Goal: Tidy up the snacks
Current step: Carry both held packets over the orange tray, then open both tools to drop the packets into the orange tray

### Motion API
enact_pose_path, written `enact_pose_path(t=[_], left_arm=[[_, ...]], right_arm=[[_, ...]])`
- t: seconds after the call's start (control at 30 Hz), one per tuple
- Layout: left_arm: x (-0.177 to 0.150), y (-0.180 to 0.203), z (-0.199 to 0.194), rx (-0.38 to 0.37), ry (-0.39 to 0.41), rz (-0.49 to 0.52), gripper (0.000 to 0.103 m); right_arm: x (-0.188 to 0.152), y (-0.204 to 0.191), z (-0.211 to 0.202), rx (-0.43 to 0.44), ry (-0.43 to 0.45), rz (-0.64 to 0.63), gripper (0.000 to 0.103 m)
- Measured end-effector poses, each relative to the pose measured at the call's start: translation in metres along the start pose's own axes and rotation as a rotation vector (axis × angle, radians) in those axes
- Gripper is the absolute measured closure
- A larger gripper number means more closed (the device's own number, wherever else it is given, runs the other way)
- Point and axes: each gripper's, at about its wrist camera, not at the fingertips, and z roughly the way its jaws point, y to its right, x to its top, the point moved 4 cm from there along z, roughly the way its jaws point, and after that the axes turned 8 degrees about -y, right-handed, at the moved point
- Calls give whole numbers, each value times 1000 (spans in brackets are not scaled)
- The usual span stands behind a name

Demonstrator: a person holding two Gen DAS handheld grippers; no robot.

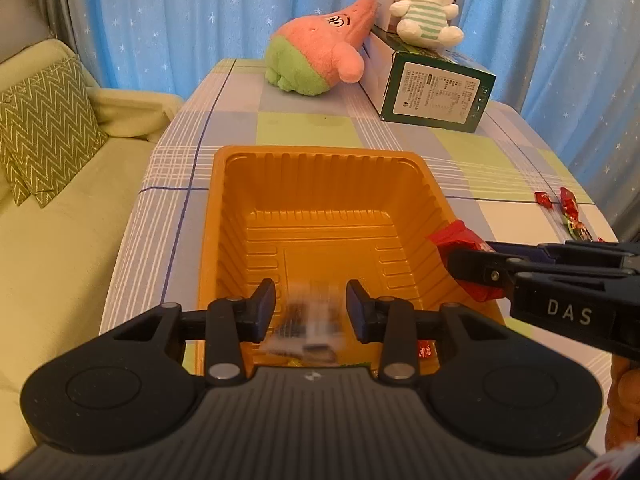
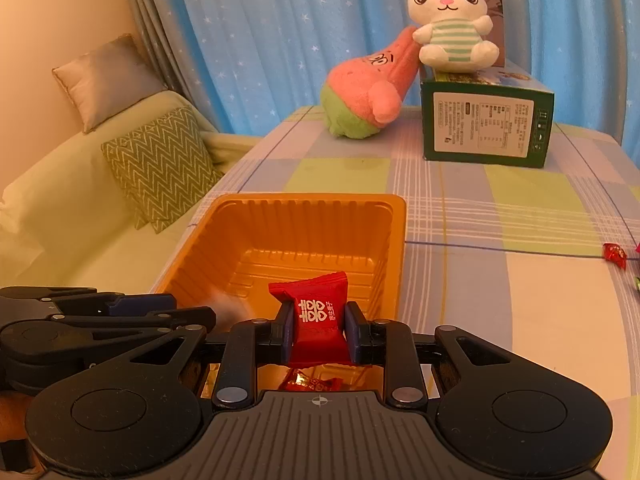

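An orange plastic tray [image 1: 312,152] [image 2: 312,200] sits on the checked tablecloth. My left gripper [image 1: 312,308] hangs over the tray's near end with its jaws apart. A blurred white-and-dark packet [image 1: 308,324] is between the pads, loose and not pressed. My right gripper [image 2: 318,332] is shut on a red candy packet [image 2: 318,312] with white print, held above the tray's near right side. In the left wrist view the right gripper [image 1: 468,258] comes in from the right with the red candy packet [image 1: 452,236] at the tray's right wall. A red wrapped candy [image 2: 308,382] lies in the tray.
Loose red candies [image 1: 570,204] [image 2: 615,254] lie at the table's right edge. A pink and green plush [image 1: 320,56], a green box [image 1: 436,88] and a white rabbit plush [image 1: 424,0] stand at the back. A sofa with cushions [image 1: 44,128] is left of the table.
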Motion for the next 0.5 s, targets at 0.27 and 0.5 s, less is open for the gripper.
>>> enact_pose_path(t=[0.27,0.5], left_arm=[[-11,-2,-18,17,27,-14,68],[-19,-7,-37,26,55,-46,68]], right_arm=[[-1,1,0,3,-6,9,76],[1,-2,-5,56,4,39,76]])
